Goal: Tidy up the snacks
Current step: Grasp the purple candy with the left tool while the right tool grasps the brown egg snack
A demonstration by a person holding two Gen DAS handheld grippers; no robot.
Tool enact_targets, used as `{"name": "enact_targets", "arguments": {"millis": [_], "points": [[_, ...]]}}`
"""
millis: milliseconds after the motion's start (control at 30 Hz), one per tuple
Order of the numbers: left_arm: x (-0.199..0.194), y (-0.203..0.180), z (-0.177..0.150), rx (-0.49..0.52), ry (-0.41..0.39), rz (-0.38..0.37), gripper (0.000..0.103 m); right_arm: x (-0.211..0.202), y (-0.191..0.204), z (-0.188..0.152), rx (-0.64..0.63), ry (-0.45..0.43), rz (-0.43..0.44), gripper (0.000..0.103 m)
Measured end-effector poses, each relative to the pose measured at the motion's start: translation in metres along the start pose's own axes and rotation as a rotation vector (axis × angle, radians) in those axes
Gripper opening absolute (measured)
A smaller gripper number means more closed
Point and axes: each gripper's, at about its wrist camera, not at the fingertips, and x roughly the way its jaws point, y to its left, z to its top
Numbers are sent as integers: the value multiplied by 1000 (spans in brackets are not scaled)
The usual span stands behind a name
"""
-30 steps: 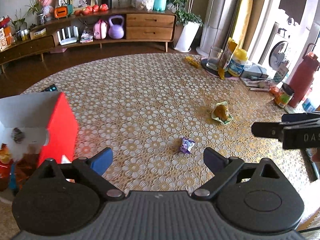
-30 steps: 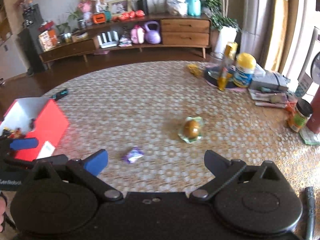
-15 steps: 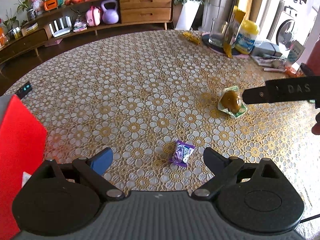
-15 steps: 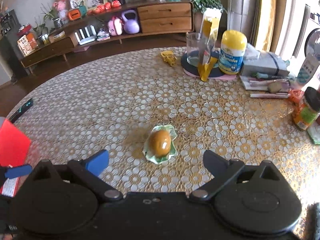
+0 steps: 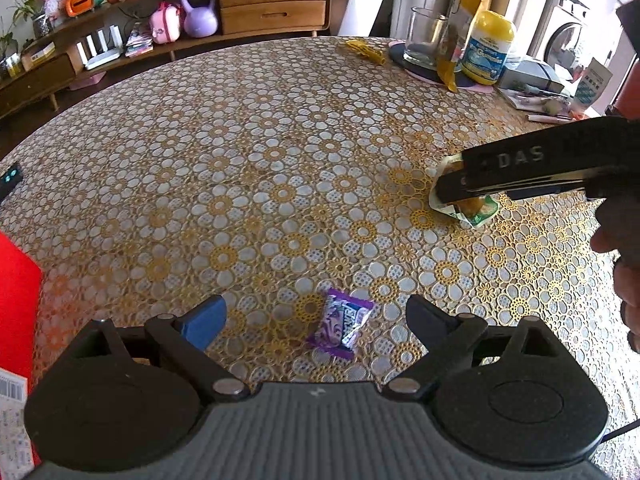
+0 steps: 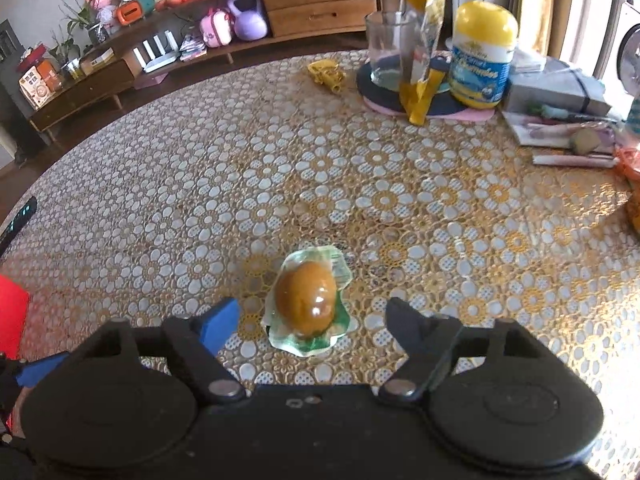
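While both claws are held wide over the round table [image 5: 280, 128], a red box [image 5: 16, 280] is seen at the table's left edge, only partly in frame. The left gripper [image 5: 312, 320] is spread open, nothing between its fingers, and a purple-wrapped candy [image 5: 342, 324] lies flat on the floral cloth in the gap between them, near the table's front edge. Further right, the right gripper [image 6: 312, 320] is likewise opened wide, and a brown egg in a clear green-edged wrapper [image 6: 306, 300] is framed between its fingertips, resting on the cloth and untouched by either finger. From the left wrist view, the egg is partly hidden behind the right gripper's dark finger. Along the table's far right edge are grouped a glass [image 6: 390, 50], a yellow packet [image 6: 422, 40] and a yellow-capped bottle [image 6: 482, 52]
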Motion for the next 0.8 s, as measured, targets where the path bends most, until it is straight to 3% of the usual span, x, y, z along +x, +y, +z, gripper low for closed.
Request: {"name": "enact_targets", "arguments": {"millis": [67, 200, 300, 467, 800], "points": [[2, -2, -1, 12, -4, -6, 89, 4, 2, 0, -8, 6, 1, 73], [6, -4, -1, 20, 6, -12, 63, 9, 7, 0, -17, 12, 7, 60], [6, -4, -4, 26, 4, -9, 54, 10, 9, -1, -27, 7, -4, 53], [4, -5, -5, 39, -10, 4, 27, 8, 7, -4, -30, -12, -16, 43], [-6, 10, -6, -19, 6, 8, 24, -8, 8, -16, 0, -27, 27, 39]]}}
